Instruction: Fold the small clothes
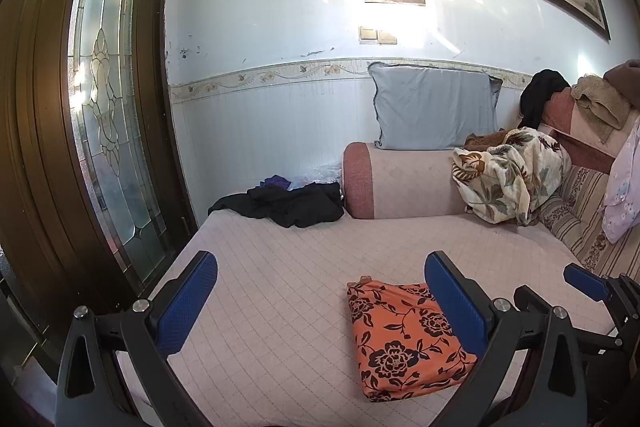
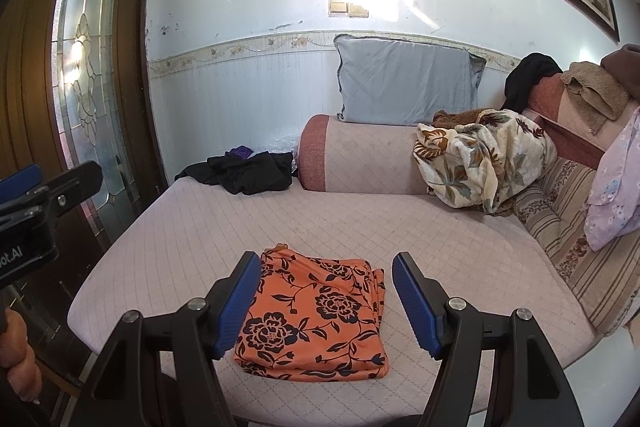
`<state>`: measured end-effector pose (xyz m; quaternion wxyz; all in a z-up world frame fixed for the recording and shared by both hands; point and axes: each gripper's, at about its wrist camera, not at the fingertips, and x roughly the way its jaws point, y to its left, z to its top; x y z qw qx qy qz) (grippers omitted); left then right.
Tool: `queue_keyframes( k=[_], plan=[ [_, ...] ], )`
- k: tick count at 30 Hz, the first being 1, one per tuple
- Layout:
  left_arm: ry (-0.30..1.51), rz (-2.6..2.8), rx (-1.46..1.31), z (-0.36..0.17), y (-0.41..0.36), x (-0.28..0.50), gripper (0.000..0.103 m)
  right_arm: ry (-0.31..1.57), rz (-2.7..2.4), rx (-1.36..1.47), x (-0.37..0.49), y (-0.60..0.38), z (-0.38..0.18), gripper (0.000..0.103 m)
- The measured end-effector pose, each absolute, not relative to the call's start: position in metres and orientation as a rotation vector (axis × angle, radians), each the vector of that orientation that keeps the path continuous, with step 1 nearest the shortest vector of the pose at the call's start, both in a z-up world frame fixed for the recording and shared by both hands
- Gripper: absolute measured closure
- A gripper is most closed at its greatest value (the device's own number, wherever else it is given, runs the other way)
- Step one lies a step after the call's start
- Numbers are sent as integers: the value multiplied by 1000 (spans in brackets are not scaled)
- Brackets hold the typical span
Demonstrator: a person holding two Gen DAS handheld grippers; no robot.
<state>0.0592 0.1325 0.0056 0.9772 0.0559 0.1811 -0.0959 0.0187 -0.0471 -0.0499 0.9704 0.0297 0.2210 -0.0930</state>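
Pale quilted upholstery of a sofa seat (image 1: 280, 291) fills the left wrist view, backed by a white wall, a brown glazed door (image 1: 104, 99) and a grey cushion (image 1: 436, 107) propped on the armrest. An orange floral garment (image 1: 404, 339), folded into a compact rectangle, lies flat on the seat near its front edge; the left gripper (image 1: 320, 307) hangs above with jaws spread wide, empty, its right finger overlapping the cloth's edge in the picture. Black clothes (image 1: 288, 203) sit heaped at the far end. From the right wrist view, the right gripper (image 2: 326, 301) also stands wide and empty, the folded garment (image 2: 316, 315) framed between its blue pads (image 2: 416, 303). A leaf-print blanket (image 2: 480, 159) lies bunched in the sofa's corner.
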Motion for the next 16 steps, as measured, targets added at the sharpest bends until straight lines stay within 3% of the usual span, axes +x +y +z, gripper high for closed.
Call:
queue_keyframes(
  k=[16],
  plan=[
    [407, -190, 96, -9, 132, 88, 0, 482, -174, 64, 45, -55, -64, 31]
  ],
)
